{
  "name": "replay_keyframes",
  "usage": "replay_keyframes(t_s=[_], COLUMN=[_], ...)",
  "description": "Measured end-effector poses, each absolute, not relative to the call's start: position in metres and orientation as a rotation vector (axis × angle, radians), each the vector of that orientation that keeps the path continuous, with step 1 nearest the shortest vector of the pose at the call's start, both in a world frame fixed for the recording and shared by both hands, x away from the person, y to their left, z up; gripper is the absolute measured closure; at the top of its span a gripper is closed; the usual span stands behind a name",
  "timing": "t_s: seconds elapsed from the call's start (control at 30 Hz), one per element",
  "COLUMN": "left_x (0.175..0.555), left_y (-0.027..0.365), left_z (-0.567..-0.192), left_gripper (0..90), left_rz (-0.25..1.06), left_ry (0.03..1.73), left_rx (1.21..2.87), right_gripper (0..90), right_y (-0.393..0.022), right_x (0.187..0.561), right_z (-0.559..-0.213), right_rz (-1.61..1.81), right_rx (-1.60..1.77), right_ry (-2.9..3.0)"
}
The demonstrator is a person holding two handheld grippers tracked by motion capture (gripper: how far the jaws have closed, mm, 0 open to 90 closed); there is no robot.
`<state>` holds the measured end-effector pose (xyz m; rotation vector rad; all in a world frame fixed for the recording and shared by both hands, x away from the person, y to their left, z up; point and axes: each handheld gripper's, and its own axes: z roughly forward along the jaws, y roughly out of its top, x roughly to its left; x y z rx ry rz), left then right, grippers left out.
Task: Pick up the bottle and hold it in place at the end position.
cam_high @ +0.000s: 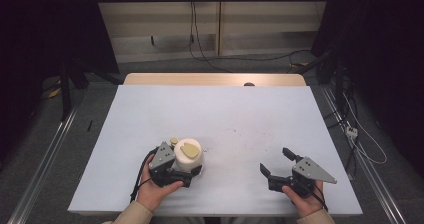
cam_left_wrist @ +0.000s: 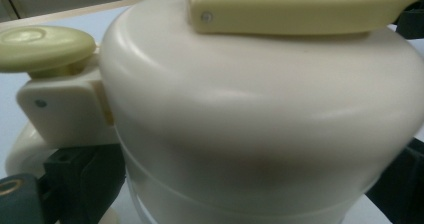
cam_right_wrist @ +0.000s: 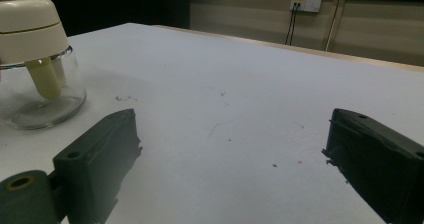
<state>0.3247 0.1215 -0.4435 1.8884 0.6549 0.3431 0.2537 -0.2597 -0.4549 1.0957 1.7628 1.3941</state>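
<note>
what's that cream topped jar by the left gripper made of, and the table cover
Jar top: looks like smooth cream plastic, with a soft sheen and small screws in its pale green lid parts. Jar base: clear and glossy, likely glass, possibly clear plastic; the table and an inner cream stem show through it. Table cover: matt white sheet, faintly scuffed; material unclear.

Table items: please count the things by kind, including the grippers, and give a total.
Cream-lidded glass jar: 1
Grippers: 2, the left gripper and the right gripper
White table: 1
Total: 4
</note>
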Motion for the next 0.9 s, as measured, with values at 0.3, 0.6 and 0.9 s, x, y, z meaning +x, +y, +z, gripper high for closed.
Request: replay_keyframes(t_s=[0.3, 0.6, 0.9], left_x=[0.3254, 0.3255, 0.3235], left_y=[0.1163, 0.1148, 0.1143], left_z=[-0.4459, -0.4470, -0.4478], left_gripper=[3.8, 4.4, 4.9], left_rz=[0.356, 0.377, 0.390], left_ry=[0.680, 0.674, 0.673], left_rx=[1.865, 1.868, 1.856], right_gripper=[6.0, 6.0, 6.1], right_y=[-0.2585, -0.2594, -0.2597], right_x=[0.2539, 0.2543, 0.2544], right_z=[-0.4546, -0.4548, -0.4544], right_rz=[1.402, 1.404, 1.403], right_rx=[1.092, 1.094, 1.095], right_ry=[1.763, 1.764, 1.760])
